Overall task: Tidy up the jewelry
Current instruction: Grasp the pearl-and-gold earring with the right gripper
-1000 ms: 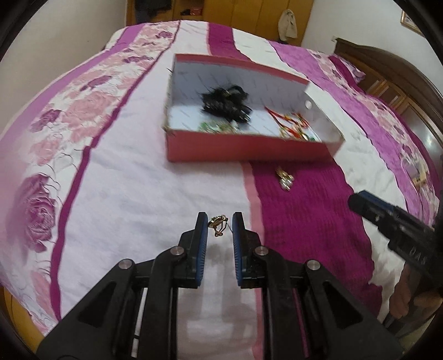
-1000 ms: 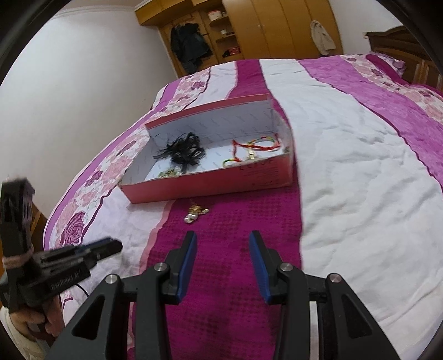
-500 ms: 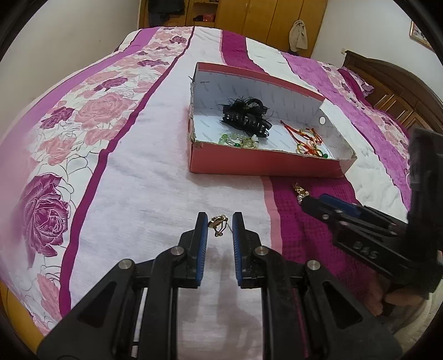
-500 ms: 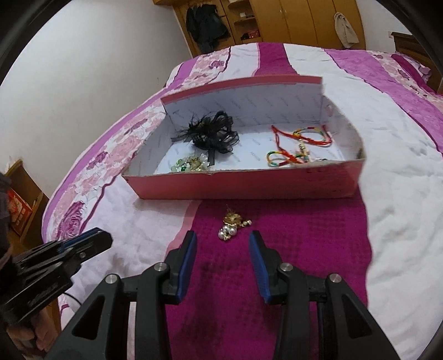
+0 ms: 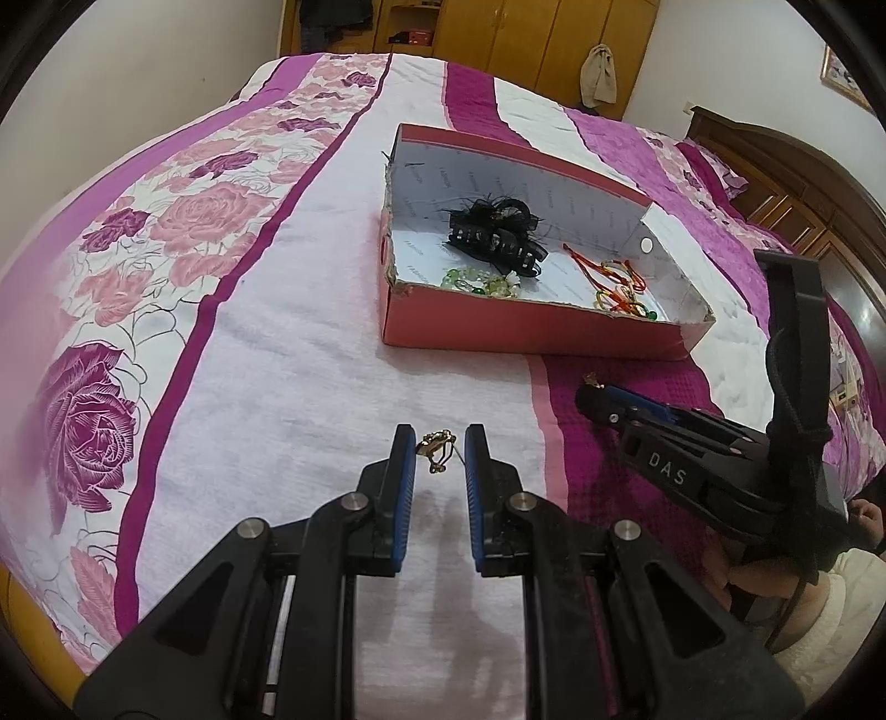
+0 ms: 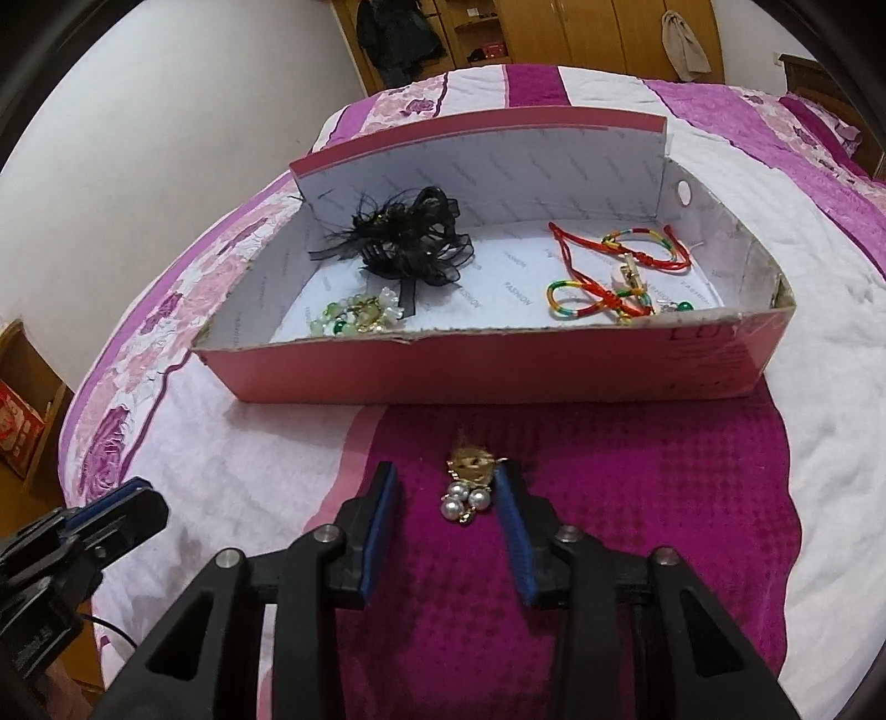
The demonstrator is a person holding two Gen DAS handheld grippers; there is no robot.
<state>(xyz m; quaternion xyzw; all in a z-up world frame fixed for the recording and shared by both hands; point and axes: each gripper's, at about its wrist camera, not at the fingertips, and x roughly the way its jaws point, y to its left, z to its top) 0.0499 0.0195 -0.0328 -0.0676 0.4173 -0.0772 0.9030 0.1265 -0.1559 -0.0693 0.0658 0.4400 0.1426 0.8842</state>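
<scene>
My left gripper (image 5: 439, 443) is shut on a small gold earring (image 5: 434, 446), held a little above the white stripe of the bedspread. My right gripper (image 6: 446, 487) rests low on the magenta stripe, its jaws closing around a gold earring with pearls (image 6: 468, 490). The right pad is near the earring and the left pad stands apart from it. Just beyond lies the open red box (image 6: 498, 368) with a white inside, holding a black hair bow (image 6: 404, 241), green beads (image 6: 354, 318) and red cord bracelets (image 6: 614, 277). The right gripper (image 5: 595, 399) also shows in the left wrist view.
The bedspread (image 5: 266, 343) has white, magenta and rose-patterned stripes. A wooden headboard (image 5: 803, 166) runs along the right and wardrobes (image 5: 526, 33) stand behind. The bed's left edge drops to a wooden shelf with a red carton (image 6: 19, 429). A person's hand (image 5: 803, 587) holds the right gripper.
The right gripper came forward and down until the pearl earring lay between its fingers, and its jaws narrowed. The left gripper stayed nearly still with the gold earring in it.
</scene>
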